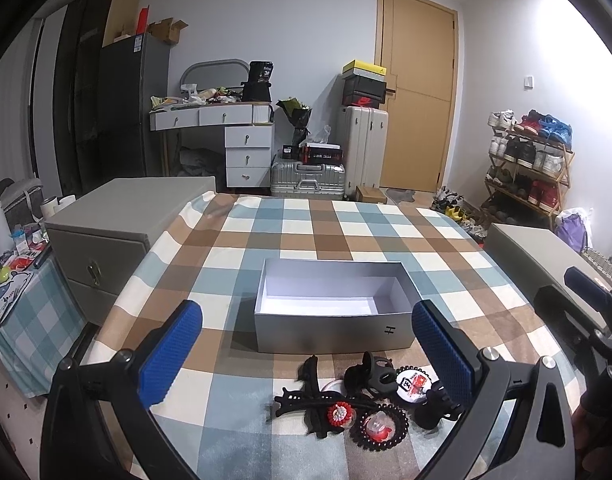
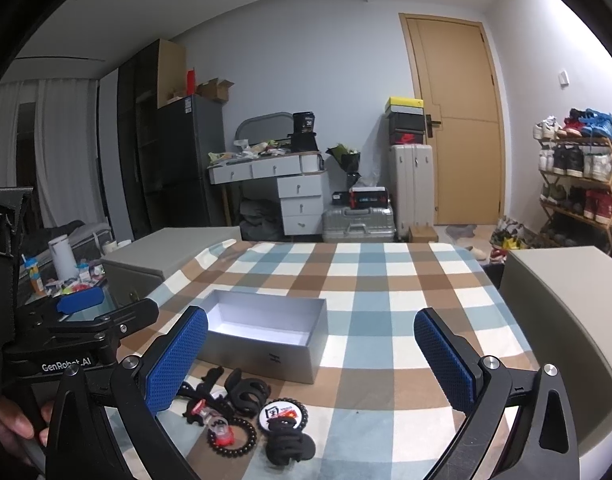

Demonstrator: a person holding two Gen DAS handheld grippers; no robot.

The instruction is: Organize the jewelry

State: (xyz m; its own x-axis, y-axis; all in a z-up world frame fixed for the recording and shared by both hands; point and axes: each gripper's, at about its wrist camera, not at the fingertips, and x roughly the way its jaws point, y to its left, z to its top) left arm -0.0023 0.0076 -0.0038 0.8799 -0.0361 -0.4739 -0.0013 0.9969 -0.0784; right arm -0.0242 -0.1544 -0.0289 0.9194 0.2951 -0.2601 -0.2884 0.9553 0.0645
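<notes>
An open, empty silver box [image 1: 332, 324] with a white inside stands on the checked tablecloth [image 1: 338, 228]; it also shows in the right wrist view [image 2: 266, 344]. In front of it lies a pile of black hair clips [image 1: 370, 372], a black bead bracelet [image 1: 380, 426], a red-and-white bead piece [image 1: 340, 414] and a round badge [image 1: 414, 384]. The pile shows in the right wrist view [image 2: 246, 394] too. My left gripper [image 1: 306, 352] is open above the pile, holding nothing. My right gripper [image 2: 310, 360] is open and holds nothing, to the right of the pile.
Grey cabinets stand at the table's left [image 1: 118, 224] and right [image 2: 566, 320]. A cluttered side table [image 1: 10, 276] is at the far left. Behind are a dresser [image 1: 226, 120], suitcases [image 1: 362, 148], a door [image 1: 418, 80] and a shoe rack [image 1: 530, 164].
</notes>
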